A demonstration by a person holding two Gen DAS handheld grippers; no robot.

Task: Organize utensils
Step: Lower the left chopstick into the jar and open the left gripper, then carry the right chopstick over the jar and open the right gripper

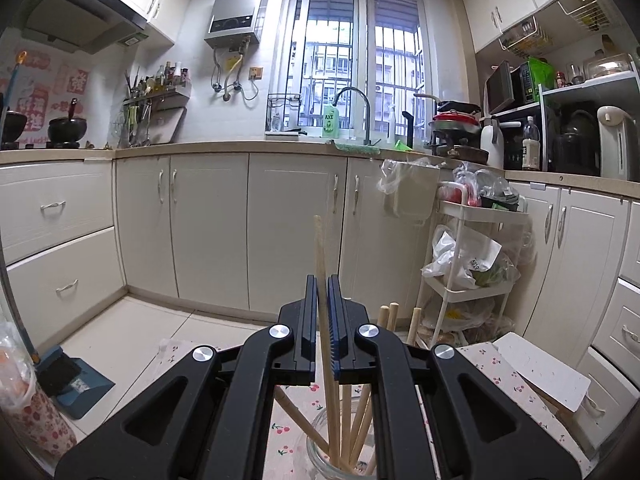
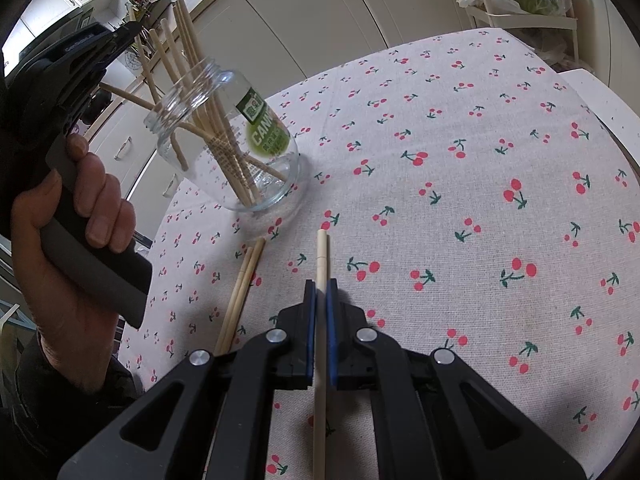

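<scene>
A clear glass jar (image 2: 236,152) with a green label stands on the cherry-print tablecloth (image 2: 460,200) and holds several wooden chopsticks (image 2: 192,52). My left gripper (image 1: 322,280) is shut on one chopstick (image 1: 319,248) that stands nearly upright, its lower end down in the jar (image 1: 316,452). In the right wrist view the left gripper (image 2: 138,28) sits above the jar's mouth. My right gripper (image 2: 321,284) is shut on another chopstick (image 2: 321,252), held low over the cloth. Two more chopsticks (image 2: 244,280) lie on the cloth to its left.
A person's hand (image 2: 80,208) grips the left tool's handle. A white board (image 1: 544,368) lies at the table's right edge. Beyond the table stand a white cart (image 1: 468,264) with bags, cream cabinets (image 1: 288,220) and a blue dustpan (image 1: 76,384) on the floor.
</scene>
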